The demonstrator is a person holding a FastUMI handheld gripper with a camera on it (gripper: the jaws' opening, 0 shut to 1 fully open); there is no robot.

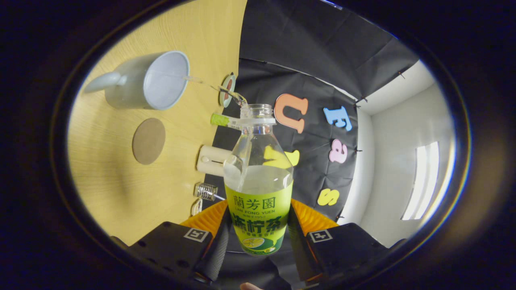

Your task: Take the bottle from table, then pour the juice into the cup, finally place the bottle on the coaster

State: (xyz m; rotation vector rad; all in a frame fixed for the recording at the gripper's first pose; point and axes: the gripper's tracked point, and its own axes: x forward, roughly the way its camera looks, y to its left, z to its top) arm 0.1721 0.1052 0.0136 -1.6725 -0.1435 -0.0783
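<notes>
Landmark: white ceramic cup (150,80) on the wood table (121,193). Round brown coaster (148,141) lies just beside the cup, bare table all round it, open approach. Past the coaster, along the table's wall edge: cream cylinder (211,160), small wire-mesh piece (206,191). Small round disc (228,89) near the cup mouth.

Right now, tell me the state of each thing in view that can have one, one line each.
Gripper: jaws shut on the bottle's labelled body.
Bottle: uncapped, tipped toward the mug, partly full.
Green cap: off the mouth, hanging from the neck ring.
Juice stream: running from the bottle's mouth into the mug.
Mug: on the wooden table, catching the juice.
Coaster: bare, beside the mug.
</notes>
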